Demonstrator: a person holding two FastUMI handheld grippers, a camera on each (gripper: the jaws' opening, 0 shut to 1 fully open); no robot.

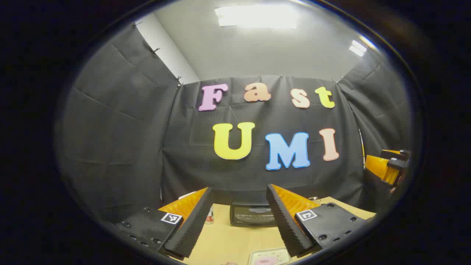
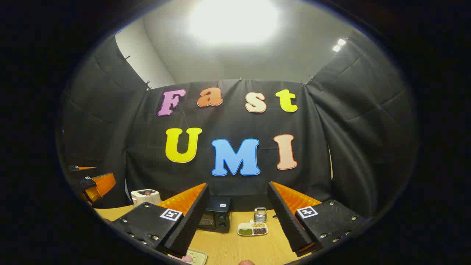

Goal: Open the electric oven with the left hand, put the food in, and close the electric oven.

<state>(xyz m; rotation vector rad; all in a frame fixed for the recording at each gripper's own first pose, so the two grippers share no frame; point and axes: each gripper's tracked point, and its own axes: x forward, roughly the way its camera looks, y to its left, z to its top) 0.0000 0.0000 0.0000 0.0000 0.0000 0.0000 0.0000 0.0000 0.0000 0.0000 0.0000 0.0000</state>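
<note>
Left tool [image 1: 239, 221] held above the pale wooden surface [image 1: 235, 243], fingers wide apart, empty. Black boxy electric oven [image 1: 253, 214] sits closed at the back of the surface, straight ahead between its fingers, well apart. Right tool [image 2: 238, 221] likewise spread, empty; oven ahead-left of it.

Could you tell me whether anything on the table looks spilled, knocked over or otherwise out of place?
Nothing stands out. The electric oven sits upright and closed on the table, and the divided dish beside it holds its contents neatly.
</note>
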